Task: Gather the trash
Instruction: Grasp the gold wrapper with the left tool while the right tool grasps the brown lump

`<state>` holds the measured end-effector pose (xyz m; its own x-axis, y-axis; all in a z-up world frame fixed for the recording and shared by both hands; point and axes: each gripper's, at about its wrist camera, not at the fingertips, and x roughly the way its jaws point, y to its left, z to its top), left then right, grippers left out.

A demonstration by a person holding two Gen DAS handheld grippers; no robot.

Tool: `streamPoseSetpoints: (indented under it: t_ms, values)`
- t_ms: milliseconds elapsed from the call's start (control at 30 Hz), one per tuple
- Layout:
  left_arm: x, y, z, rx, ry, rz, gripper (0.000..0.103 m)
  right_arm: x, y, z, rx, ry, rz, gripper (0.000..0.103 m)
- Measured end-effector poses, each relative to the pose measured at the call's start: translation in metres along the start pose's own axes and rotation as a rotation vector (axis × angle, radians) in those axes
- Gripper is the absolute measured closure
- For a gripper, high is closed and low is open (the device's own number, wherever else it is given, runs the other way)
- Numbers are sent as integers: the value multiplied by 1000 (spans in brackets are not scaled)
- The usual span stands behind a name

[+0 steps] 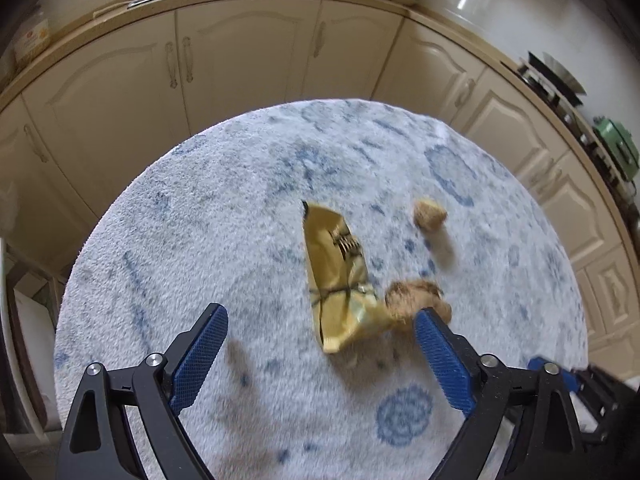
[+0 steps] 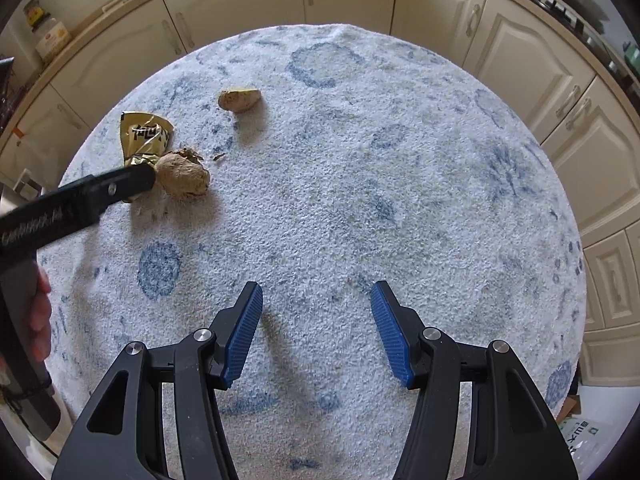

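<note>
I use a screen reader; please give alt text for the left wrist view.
The open left gripper hangs over a crumpled gold foil wrapper and two brown crumpled paper lumps on a white-and-blue patterned round table cover.

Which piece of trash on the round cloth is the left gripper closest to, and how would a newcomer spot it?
On the round blue-patterned cloth, find the crumpled gold wrapper. The brown crumpled wad lies against its near end, beside the left gripper. It is bigger and nearer the wrapper than the small tan lump lying apart, farther back.
</note>
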<state>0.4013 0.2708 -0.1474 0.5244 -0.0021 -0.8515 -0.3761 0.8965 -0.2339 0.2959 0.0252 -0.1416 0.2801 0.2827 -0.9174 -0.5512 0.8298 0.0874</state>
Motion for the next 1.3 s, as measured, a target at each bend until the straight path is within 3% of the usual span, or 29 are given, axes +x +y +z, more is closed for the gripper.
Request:
streamPoseSetpoints:
  t_ms: [67,133,200,300,367,400,433,500,633,800,1000,1133,1300]
  values:
    - [1,6,4,-39,-48,-30,29,1,0,1,-2,-3,-6,45]
    - [0,8,4,-34,-53,-85,59,2,-1,4,-1,-2,-9,45]
    - [0,11,3,-30,-39,-98,80,3,0,6,1,-2,-14,45]
    - [1,14,1,-24,-54,-82,80,3,2,6,0,-1,-11,45]
    - [6,15,2,-23,-29,-102,70,2,6,4,-8,0,-3,45]
    - [12,17,2,-34,-3,-106,59,3,8,4,-11,2,-1,45]
    - [11,16,1,-34,-19,-111,59,3,10,3,-16,3,-4,45]
    - [12,10,0,-10,-26,-85,59,4,12,2,-23,2,-13,45]
    - [14,0,-5,39,-32,-25,71,3,11,3,-10,2,-11,45]
    - [6,4,-17,43,-19,-59,72,0,10,-1,-5,8,-12,45]
    - [-14,8,-41,66,-24,-34,71,-6,13,-3,5,6,-12,45]
    - [-27,14,-53,66,-35,-33,71,-8,30,8,-24,-14,30,45]
    - [-37,20,-64,99,-50,-30,71,1,57,28,-67,-9,-13,45]
